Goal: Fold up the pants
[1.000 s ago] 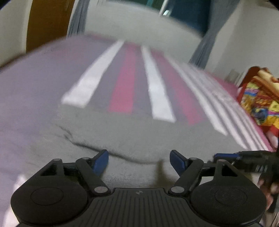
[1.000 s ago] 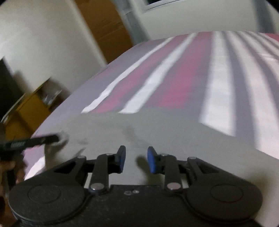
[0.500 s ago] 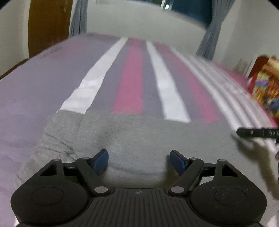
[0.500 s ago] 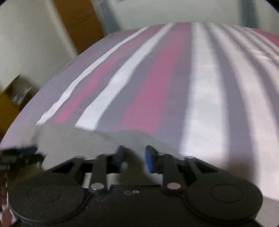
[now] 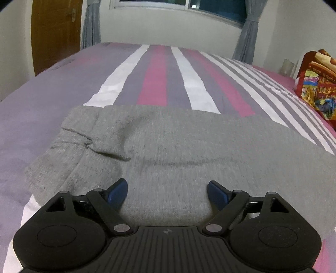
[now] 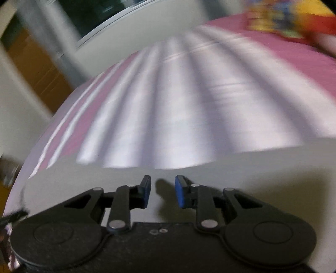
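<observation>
Grey knit pants (image 5: 178, 151) lie flat across the striped bedspread (image 5: 155, 82), with a bunched fold at their left end. My left gripper (image 5: 168, 194) is wide open and empty, low over the near edge of the pants. In the blurred right wrist view the pants (image 6: 252, 168) fill the foreground. My right gripper (image 6: 162, 190) hovers over them with a narrow gap between its blue pads (image 6: 180, 190), holding nothing.
A colourful patterned cushion (image 5: 317, 88) lies at the bed's right edge. A wooden door (image 5: 54, 33), grey curtains (image 5: 91, 23) and a window (image 5: 214, 8) stand behind the bed. The bed's left edge drops off near the door.
The left view has steadied and drawn back, showing more of the pants. The right gripper has swung right over the pants and left the left view. Both stay empty.
</observation>
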Demonstrator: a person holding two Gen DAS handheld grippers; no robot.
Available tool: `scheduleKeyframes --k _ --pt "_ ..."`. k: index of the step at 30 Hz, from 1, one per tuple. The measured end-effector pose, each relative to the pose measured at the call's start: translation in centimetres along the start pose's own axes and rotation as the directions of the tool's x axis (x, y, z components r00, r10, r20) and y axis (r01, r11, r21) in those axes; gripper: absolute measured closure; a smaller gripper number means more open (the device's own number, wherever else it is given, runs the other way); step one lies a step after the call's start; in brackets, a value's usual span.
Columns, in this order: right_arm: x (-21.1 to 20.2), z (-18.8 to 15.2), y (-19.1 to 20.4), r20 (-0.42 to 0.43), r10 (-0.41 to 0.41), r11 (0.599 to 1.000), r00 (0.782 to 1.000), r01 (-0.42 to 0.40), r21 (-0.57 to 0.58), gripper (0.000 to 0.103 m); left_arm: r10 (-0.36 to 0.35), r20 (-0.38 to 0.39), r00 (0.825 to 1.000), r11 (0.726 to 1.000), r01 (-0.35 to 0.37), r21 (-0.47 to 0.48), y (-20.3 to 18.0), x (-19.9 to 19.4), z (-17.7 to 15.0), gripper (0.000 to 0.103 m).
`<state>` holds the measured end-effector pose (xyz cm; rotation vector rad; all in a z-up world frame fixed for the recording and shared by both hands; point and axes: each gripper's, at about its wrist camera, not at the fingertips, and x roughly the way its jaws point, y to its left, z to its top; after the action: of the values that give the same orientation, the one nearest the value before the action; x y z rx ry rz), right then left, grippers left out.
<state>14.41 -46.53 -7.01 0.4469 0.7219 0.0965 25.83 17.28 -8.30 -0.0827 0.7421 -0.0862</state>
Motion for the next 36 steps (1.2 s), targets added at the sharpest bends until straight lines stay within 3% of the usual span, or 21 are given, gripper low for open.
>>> scheduleKeyframes --k 3,6,9,11,13,15,16,17,20,23,25,30,34,35,36 --pt "-3.5 0.6 -6.6 0.066 -0.141 0.987 0.988 0.135 0.088 0.080 -0.002 0.029 1.000 1.000 0.003 -0.028 0.4 -1.0 -0.6 0.019" --pt "-8.0 0.7 -12.6 0.091 -0.259 0.948 0.962 0.235 0.216 0.076 0.032 0.077 0.997 0.997 -0.026 -0.079 1.0 -3.4 -1.0 0.019" --pt "-13.7 -0.9 -14.5 0.192 -0.184 0.958 0.964 0.133 0.252 0.071 0.088 0.185 0.979 0.994 -0.075 -0.078 1.4 -6.6 -1.8 0.019" --pt "-16.1 -2.6 -14.2 0.243 -0.093 0.977 0.965 0.041 0.210 0.071 0.137 0.109 0.985 0.988 -0.127 -0.092 2.2 -6.1 -2.0 0.019" --pt "-16.4 -4.2 -13.6 0.239 -0.015 0.983 0.971 -0.029 0.180 0.071 0.126 0.045 0.991 0.988 -0.121 -0.098 2.7 -5.2 -2.4 0.019" --pt "-14.9 -5.5 -14.5 0.158 -0.041 0.980 0.986 0.009 0.200 0.074 0.158 0.021 0.987 0.986 -0.157 -0.053 2.0 -5.0 -2.4 0.019" --pt "-14.3 -6.2 -15.2 0.106 -0.093 0.969 0.990 0.066 0.237 0.083 0.172 0.021 0.985 0.984 -0.171 -0.049 1.6 -5.3 -2.3 0.019" --pt "-14.9 -7.0 -16.0 0.130 -0.092 0.955 0.987 0.051 0.292 0.090 0.158 0.030 0.987 0.986 -0.156 -0.058 1.3 -5.8 -2.2 0.019" --pt "-17.8 -9.0 -16.7 0.286 -0.035 0.934 0.958 -0.071 0.350 0.066 0.139 0.042 0.989 0.989 -0.137 -0.062 1.0 -6.7 -2.7 0.019" --pt "-18.3 -10.6 -17.1 0.282 0.006 0.914 0.959 -0.120 0.387 0.057 0.141 0.025 0.990 0.986 -0.138 -0.097 1.7 -6.7 -3.6 0.019" --pt "-17.5 -11.0 -17.4 0.237 0.000 0.909 0.972 -0.099 0.406 0.051 0.134 0.008 0.991 0.977 -0.131 -0.170 2.5 -6.4 -4.4 0.019" --pt "-16.1 -11.1 -18.0 0.298 0.043 0.884 0.954 -0.175 0.433 0.054 0.070 0.000 0.998 0.929 -0.065 -0.365 4.9 -4.8 -6.1 0.014" --pt "-15.3 -11.0 -17.1 0.387 0.004 0.923 0.922 -0.153 0.354 0.057 0.073 0.016 0.997 0.928 -0.062 -0.369 4.7 -4.3 -6.7 0.012" --pt "-15.2 -10.7 -16.8 0.396 -0.002 0.927 0.918 -0.147 0.344 0.061 0.074 0.018 0.997 0.930 -0.062 -0.362 4.6 -4.2 -6.8 0.012" --pt "-15.1 -10.5 -16.7 0.398 0.000 0.929 0.917 -0.147 0.341 0.071 0.073 0.020 0.997 0.931 -0.061 -0.361 4.6 -4.2 -6.9 0.011"
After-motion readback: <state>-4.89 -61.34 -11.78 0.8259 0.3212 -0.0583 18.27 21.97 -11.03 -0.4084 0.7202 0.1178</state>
